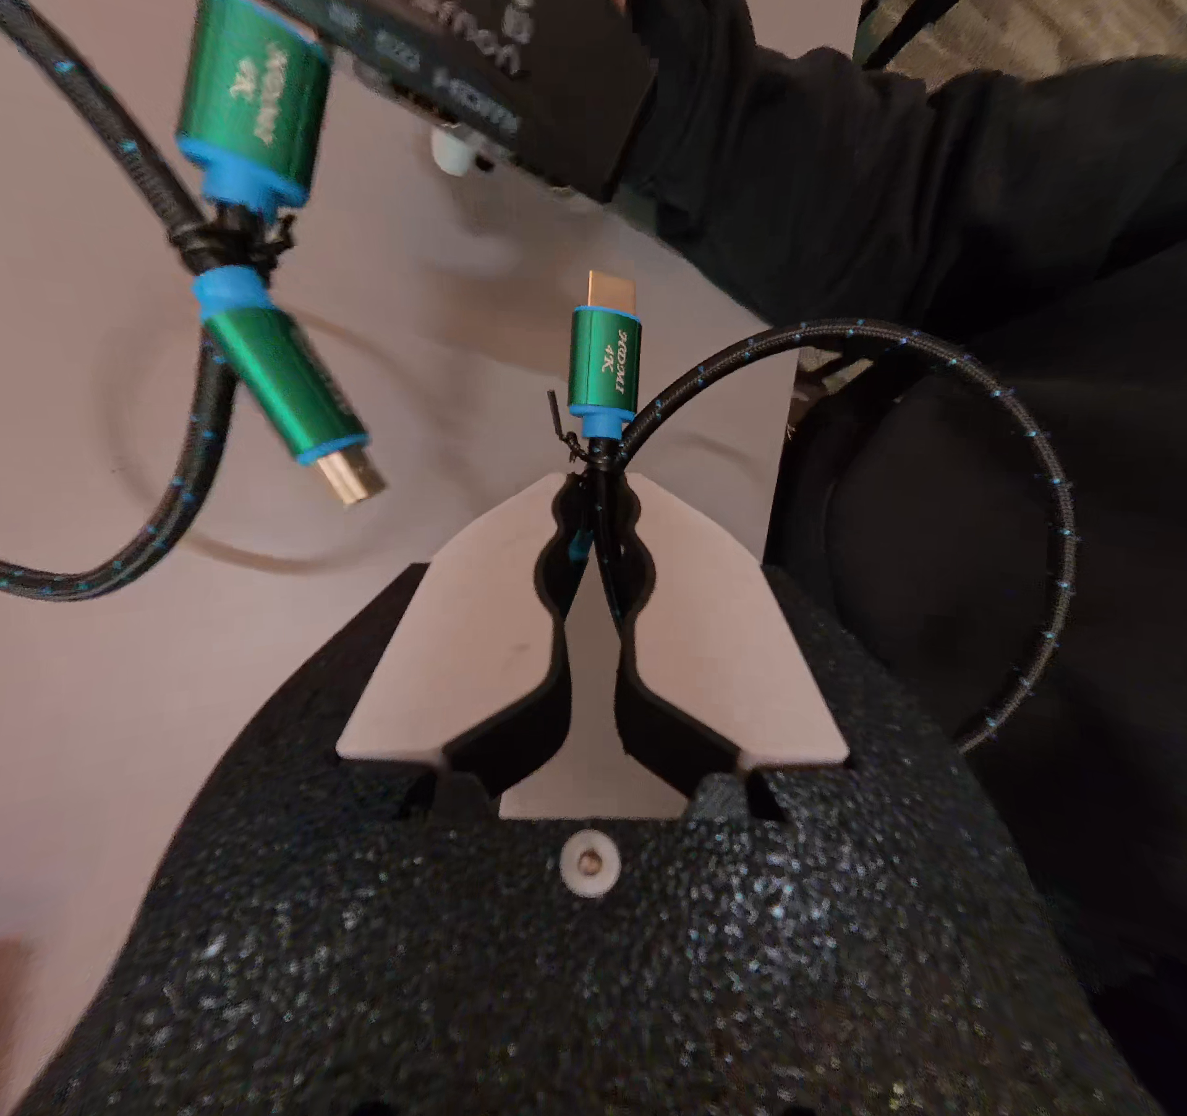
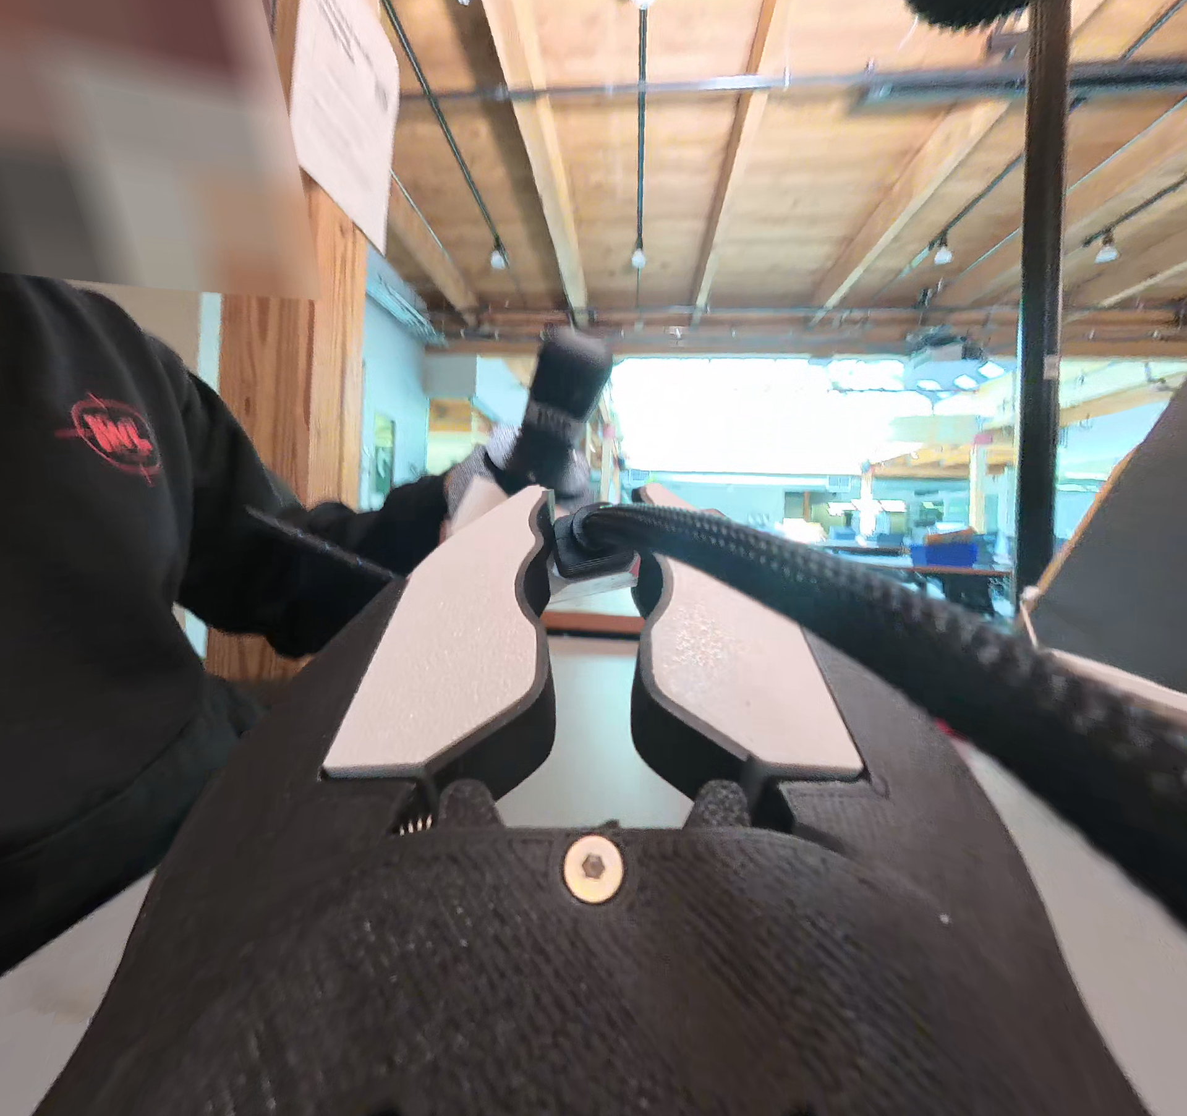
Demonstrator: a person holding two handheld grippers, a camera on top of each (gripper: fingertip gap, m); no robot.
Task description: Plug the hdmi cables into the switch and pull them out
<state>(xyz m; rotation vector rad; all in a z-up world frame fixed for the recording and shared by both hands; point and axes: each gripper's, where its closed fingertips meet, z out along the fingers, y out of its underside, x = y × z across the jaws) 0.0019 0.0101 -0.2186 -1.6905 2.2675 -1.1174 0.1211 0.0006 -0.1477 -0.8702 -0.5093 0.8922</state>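
My left gripper (image 1: 594, 489) is shut on a black braided cable just below its green HDMI plug (image 1: 604, 366), whose gold tip points up at the black switch (image 1: 443, 67) and stops short of it. The switch hangs tilted above the pale table (image 1: 96, 732). A second green plug (image 1: 250, 96) sits in the switch at its left end. A third green plug (image 1: 289, 391) hangs loose below it. My right gripper (image 2: 594, 494) is shut on a black connector (image 2: 578, 549) of a thick black braided cable (image 2: 867, 610), pointing up towards the ceiling.
The table's right edge (image 1: 780, 443) runs just right of my left gripper. The person's dark sleeve (image 1: 899, 186) crosses above it. Braided cable (image 1: 1053, 539) loops off the edge at the right. A black stand pole (image 2: 1040, 314) rises at the right.
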